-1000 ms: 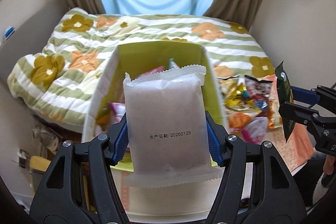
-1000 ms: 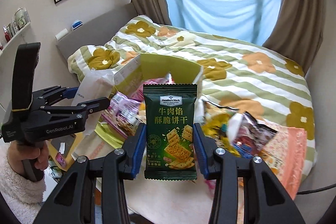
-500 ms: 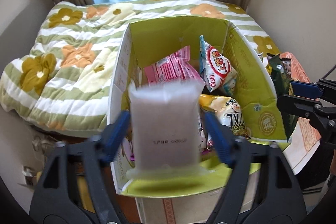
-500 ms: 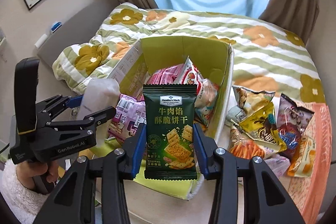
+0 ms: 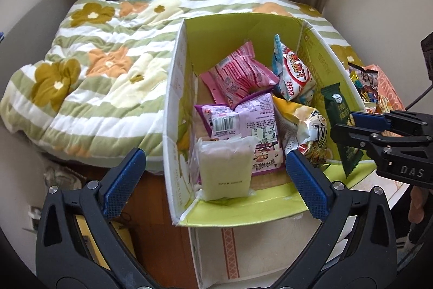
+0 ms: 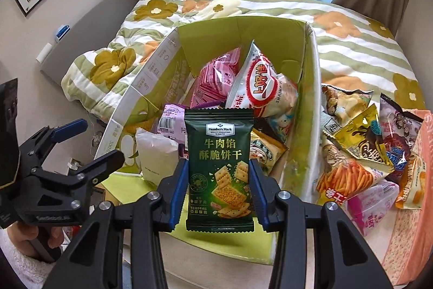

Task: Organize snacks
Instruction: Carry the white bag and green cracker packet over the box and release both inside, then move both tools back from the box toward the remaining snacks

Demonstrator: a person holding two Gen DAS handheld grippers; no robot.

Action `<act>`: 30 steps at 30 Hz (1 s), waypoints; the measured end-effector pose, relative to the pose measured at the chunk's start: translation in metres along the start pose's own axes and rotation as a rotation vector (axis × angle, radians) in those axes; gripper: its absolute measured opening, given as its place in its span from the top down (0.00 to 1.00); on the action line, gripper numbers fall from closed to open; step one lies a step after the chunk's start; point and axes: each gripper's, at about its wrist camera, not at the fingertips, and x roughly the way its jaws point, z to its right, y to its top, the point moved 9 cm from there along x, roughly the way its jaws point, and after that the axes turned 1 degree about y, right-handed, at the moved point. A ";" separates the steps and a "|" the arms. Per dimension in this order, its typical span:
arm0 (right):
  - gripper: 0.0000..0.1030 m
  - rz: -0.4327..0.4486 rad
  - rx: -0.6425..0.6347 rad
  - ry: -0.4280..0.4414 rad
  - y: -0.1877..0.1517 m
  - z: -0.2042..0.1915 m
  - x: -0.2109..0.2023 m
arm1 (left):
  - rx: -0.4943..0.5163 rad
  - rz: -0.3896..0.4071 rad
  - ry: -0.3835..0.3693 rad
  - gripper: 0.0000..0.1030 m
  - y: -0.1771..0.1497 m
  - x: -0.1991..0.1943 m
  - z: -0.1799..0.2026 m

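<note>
Fingers of left gripper [image 5: 216, 175] spread apart, empty; white packet [image 5: 226, 171] inside box [image 5: 173, 99], lower centre. Right gripper [image 6: 219, 183] clamped on green cracker packet [image 6: 219, 153]. Loose snack pile [image 6: 362, 148] right of frame, unsorted.

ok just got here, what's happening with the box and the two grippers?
A person is sorting snack packets into the open yellow-green cardboard box. The left gripper is open above the box; the plain white translucent packet lies inside at the near end, free of the jaws. The right gripper is shut on the dark green Member's Mark cracker packet, held over the box. More loose packets sit right of the box.
</note>
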 end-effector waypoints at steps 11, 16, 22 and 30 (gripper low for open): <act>0.27 0.026 -0.043 0.019 -0.004 -0.012 -0.003 | -0.064 0.029 0.032 0.00 -0.002 -0.017 -0.014; 0.27 0.058 -0.035 0.012 -0.006 -0.011 -0.016 | -0.082 0.037 0.026 0.00 -0.005 -0.027 -0.013; 0.27 0.096 -0.016 -0.014 -0.009 -0.007 -0.035 | -0.069 0.052 -0.003 0.00 -0.006 -0.038 -0.002; 0.27 0.164 0.059 -0.069 -0.024 0.019 -0.075 | 0.007 0.088 -0.085 0.00 0.004 -0.049 0.043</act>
